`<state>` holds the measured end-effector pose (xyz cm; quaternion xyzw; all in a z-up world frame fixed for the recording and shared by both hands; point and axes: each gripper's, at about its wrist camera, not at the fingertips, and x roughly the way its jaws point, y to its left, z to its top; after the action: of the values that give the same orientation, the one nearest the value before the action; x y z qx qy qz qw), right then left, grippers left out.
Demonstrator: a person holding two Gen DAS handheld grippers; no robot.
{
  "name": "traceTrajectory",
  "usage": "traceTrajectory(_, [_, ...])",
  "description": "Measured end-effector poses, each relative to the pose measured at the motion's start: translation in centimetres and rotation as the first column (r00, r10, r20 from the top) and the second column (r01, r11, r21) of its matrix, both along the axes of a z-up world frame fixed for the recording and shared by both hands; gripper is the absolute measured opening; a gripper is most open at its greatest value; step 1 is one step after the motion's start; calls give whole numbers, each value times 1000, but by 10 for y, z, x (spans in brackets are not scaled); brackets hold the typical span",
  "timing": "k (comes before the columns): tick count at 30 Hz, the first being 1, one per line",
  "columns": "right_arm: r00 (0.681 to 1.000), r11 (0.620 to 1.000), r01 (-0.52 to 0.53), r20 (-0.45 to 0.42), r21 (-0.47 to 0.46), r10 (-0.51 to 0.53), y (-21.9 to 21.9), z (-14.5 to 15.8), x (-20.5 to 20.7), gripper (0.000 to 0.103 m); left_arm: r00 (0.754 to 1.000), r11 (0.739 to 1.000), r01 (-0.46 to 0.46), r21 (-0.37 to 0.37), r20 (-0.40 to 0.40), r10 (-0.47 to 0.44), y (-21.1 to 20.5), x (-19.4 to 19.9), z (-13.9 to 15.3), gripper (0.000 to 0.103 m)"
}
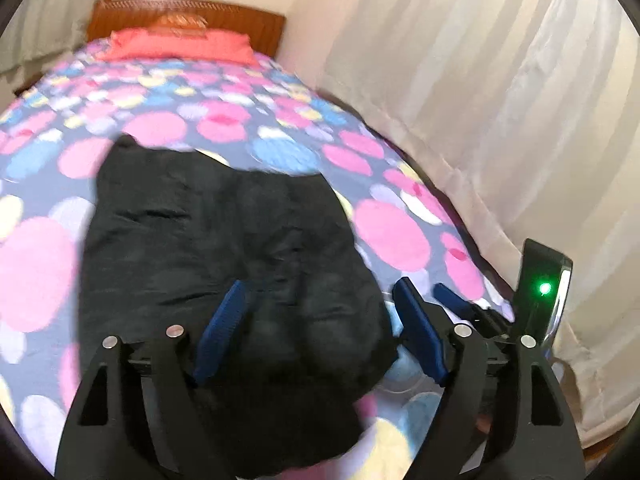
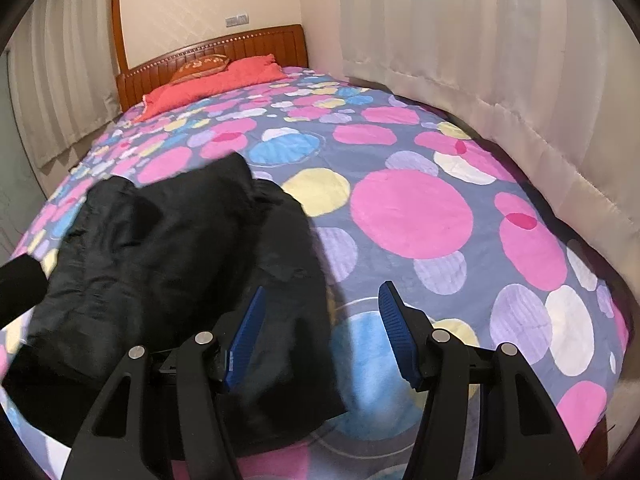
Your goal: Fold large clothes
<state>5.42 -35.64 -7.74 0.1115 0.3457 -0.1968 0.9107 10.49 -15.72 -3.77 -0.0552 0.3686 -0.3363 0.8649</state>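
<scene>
1. The black garment lies in a rumpled, partly folded heap on the bed's spotted blanket, near the foot end. The left claw stands wide over its near edge with nothing pinched. If it closes here, it may gather several layers at once and drag the whole heap rather than 1 flap.
2. The right claw is about half open and empty, its left finger over the garment's right edge and the other over bare blanket. A bite from here could catch the fleecy blanket with the cloth and pull both up.
3. The fabric looks thin and slippery, though motion blur makes this uncertain. A shallow grip could let it slide out mid-fold.
4. The far corner is bunched up. Folding over it would trap a lump and leave an uneven stack.
5. The 2 claws sit close together. Lifting unevenly could twist the garment or make them collide.
</scene>
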Motion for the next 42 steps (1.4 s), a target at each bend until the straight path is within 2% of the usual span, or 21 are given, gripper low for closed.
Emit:
traceTrajectory(3, [999, 999, -25, 23, 23, 25, 10, 9, 1, 58, 995, 995, -92, 32, 29, 91, 42, 4, -1, 77])
traceTrajectory(6, [997, 997, -68, 43, 35, 66, 25, 18, 8, 59, 979, 977, -206, 48, 23, 205, 86, 16, -11, 77])
traceTrajectory(8, [994, 993, -105, 48, 52, 103, 38, 21, 16, 69, 965, 965, -261, 40, 4, 261, 111, 21, -17, 77])
traceTrajectory(10, [990, 989, -133, 43, 66, 131, 49, 21, 24, 71, 950, 950, -310, 36, -28, 311, 131, 34, -27, 77])
traceTrajectory(14, [984, 980, -176, 17, 93, 175, 69, 15, 43, 76, 933, 938, -347, 20, -91, 347, 156, 46, -46, 78])
traceTrajectory(17, [983, 981, -176, -42, 76, 180, 79, 5, 58, 78, 935, 943, -332, -14, -139, 327, 157, 54, -59, 78])
traceTrajectory(19, [980, 978, -179, -73, 109, 187, 79, -4, 68, 78, 937, 949, -314, -39, -172, 303, 154, 56, -67, 78])
traceTrajectory(20, [979, 975, -180, -77, 128, 191, 78, -7, 68, 76, 938, 950, -307, -52, -189, 292, 151, 58, -71, 78])
traceTrajectory(21, [977, 972, -186, -78, 147, 198, 77, -10, 70, 50, 937, 950, -306, -61, -197, 289, 149, 61, -73, 79])
traceTrajectory(22, [970, 962, -217, -76, 168, 232, 76, -12, 71, 30, 937, 950, -303, -76, -206, 282, 147, 62, -75, 80])
traceTrajectory(23, [964, 956, -234, -82, 175, 251, 77, -13, 73, 25, 937, 951, -298, -85, -215, 275, 145, 63, -76, 80])
traceTrajectory(25, [961, 958, -255, -77, 132, 266, 79, -8, 72, 14, 939, 951, -295, -95, -211, 271, 141, 63, -73, 80])
traceTrajectory(30, [973, 973, -218, -63, 70, 222, 57, -3, 67, 10, 960, 962, -257, -92, -142, 243, 122, 67, -59, 80])
traceTrajectory(33, [978, 982, -177, -100, 63, 183, 37, -20, 68, 9, 965, 974, -217, -63, -168, 204, 102, 76, -64, 80])
traceTrajectory(34, [978, 984, -167, -114, 62, 173, 30, -25, 70, 9, 966, 979, -200, -29, -175, 192, 89, 79, -69, 80])
traceTrajectory(36, [976, 985, -152, -144, 83, 163, 19, -39, 72, 9, 963, 979, -202, 0, -184, 199, 78, 82, -76, 81])
traceTrajectory(39, [971, 968, -158, -150, 193, 189, 2, -62, 77, 9, 964, 975, -210, 68, -154, 218, 63, 84, -86, 81])
traceTrajectory(42, [969, 969, -164, -152, 184, 193, 5, -71, 80, 9, 969, 973, -202, 113, -121, 215, 56, 86, -93, 81])
